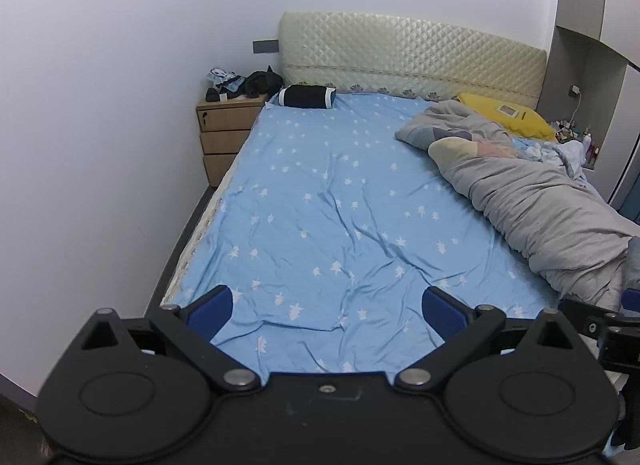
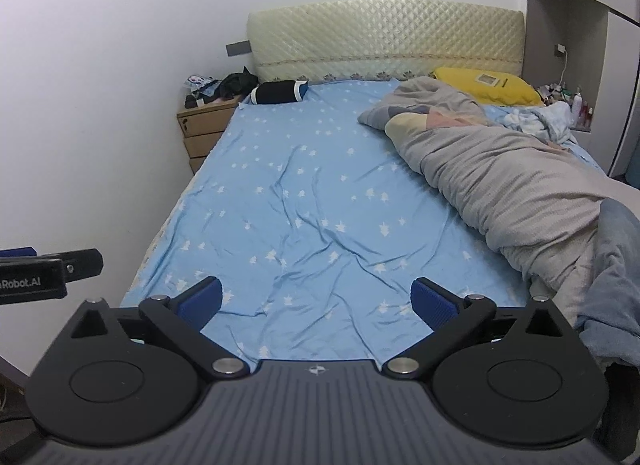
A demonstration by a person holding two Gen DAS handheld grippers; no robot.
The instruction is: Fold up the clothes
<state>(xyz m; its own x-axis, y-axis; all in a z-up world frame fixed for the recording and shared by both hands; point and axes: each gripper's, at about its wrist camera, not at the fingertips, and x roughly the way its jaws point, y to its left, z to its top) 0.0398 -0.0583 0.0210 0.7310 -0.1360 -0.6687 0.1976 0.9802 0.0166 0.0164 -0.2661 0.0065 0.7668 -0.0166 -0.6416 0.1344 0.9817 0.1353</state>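
My left gripper (image 1: pixel 326 307) and right gripper (image 2: pixel 316 301) gape wide (both empty) over the wrinkled blue star-print sheet (image 1: pixel 320 205), grey duvet (image 2: pixel 500 185) alongside.

One bed sheet (image 2: pixel 304 201) spreads ahead of the two tongs. Beyond them: one grey duvet (image 2: pixel 508 181), one yellow pillow (image 2: pixel 486 91), one dark bolster (image 2: pixel 278 92), one bedside cabinet (image 2: pixel 200 133) with three drawers, one quilted headboard (image 2: pixel 384 37).

Grey quilt (image 1: pixel 532 201) lies beside yellow pillow (image 1: pixel 508 117).
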